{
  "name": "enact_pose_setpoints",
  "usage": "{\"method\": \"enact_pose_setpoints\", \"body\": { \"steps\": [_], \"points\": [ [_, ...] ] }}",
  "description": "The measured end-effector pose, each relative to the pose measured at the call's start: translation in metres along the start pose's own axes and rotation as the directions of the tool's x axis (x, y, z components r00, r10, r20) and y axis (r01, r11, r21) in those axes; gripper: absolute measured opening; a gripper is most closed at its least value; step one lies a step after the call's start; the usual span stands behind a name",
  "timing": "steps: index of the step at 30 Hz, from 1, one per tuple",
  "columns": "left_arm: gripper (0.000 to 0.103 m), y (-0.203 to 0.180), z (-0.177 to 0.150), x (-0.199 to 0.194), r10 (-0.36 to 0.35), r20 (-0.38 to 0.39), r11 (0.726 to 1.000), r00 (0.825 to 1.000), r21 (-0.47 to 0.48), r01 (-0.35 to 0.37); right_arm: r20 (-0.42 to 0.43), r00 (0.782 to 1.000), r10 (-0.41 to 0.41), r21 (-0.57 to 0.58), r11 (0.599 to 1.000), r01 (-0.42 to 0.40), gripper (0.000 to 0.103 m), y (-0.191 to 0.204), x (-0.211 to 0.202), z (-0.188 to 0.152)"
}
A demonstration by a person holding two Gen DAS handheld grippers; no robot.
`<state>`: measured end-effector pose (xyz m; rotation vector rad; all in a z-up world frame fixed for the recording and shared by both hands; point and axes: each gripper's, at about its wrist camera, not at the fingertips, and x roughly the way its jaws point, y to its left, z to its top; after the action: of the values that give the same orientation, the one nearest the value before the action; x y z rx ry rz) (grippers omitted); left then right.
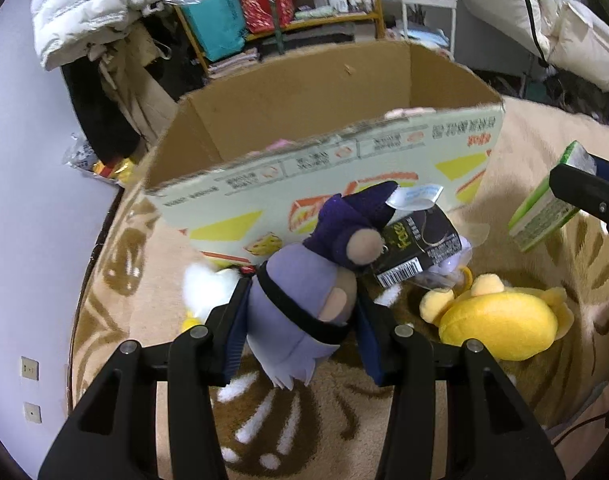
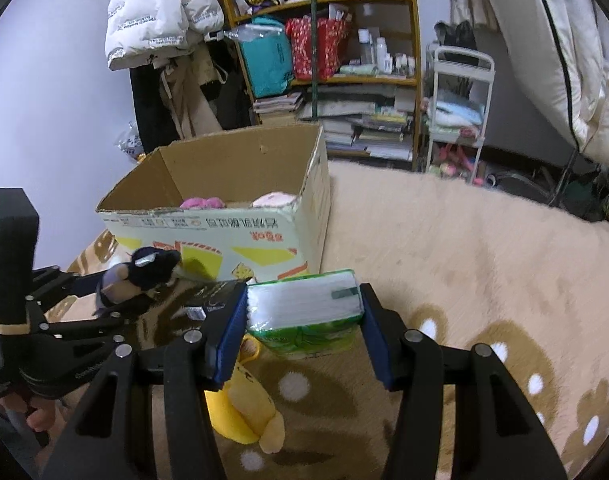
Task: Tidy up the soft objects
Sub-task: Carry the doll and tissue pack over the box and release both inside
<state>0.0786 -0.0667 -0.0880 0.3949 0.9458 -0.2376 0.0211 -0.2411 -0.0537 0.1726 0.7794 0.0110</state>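
My left gripper is shut on a purple plush doll with a dark hood and holds it above the rug, in front of the open cardboard box. The doll also shows in the right wrist view. My right gripper is shut on a green tissue pack, lifted near the box; the pack also shows in the left wrist view. Pink plush toys lie inside the box. A yellow plush lies on the rug, seen also under my right gripper.
A black carton with a barcode and a white plush lie by the box front. The beige patterned rug spreads to the right. A cluttered shelf, a white cart and hanging coats stand behind.
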Motion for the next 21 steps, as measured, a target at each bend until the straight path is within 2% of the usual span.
{"method": "enact_pose_setpoints", "body": {
  "steps": [5, 9, 13, 16, 21],
  "points": [
    [0.046, 0.01, 0.0, -0.022, 0.032, 0.087, 0.998, 0.996, -0.055, -0.027, 0.055, 0.998, -0.024, -0.037, 0.999, 0.027, 0.057, 0.008, -0.011, 0.003],
    [0.047, 0.02, -0.002, -0.043, 0.041, 0.173, 0.995, 0.984, -0.1, -0.024, 0.093, 0.995, -0.033, -0.068, 0.997, 0.039, 0.057, 0.017, -0.019, 0.004],
    [0.047, 0.026, -0.004, -0.066, 0.072, 0.273, 0.991, 0.959, -0.129, -0.037, 0.141, 0.989, -0.049, -0.085, 0.995, 0.062, 0.057, 0.025, -0.027, 0.009],
    [0.047, 0.029, -0.006, -0.081, 0.089, 0.345, 0.988, 0.935, -0.152, -0.038, 0.186, 0.98, -0.064, -0.087, 0.993, 0.082, 0.057, 0.029, -0.033, 0.015],
    [0.047, 0.036, -0.007, -0.095, 0.118, 0.408, 0.983, 0.906, -0.179, -0.047, 0.243, 0.967, -0.078, -0.097, 0.99, 0.104, 0.057, 0.035, -0.038, 0.026]
  ]
}}
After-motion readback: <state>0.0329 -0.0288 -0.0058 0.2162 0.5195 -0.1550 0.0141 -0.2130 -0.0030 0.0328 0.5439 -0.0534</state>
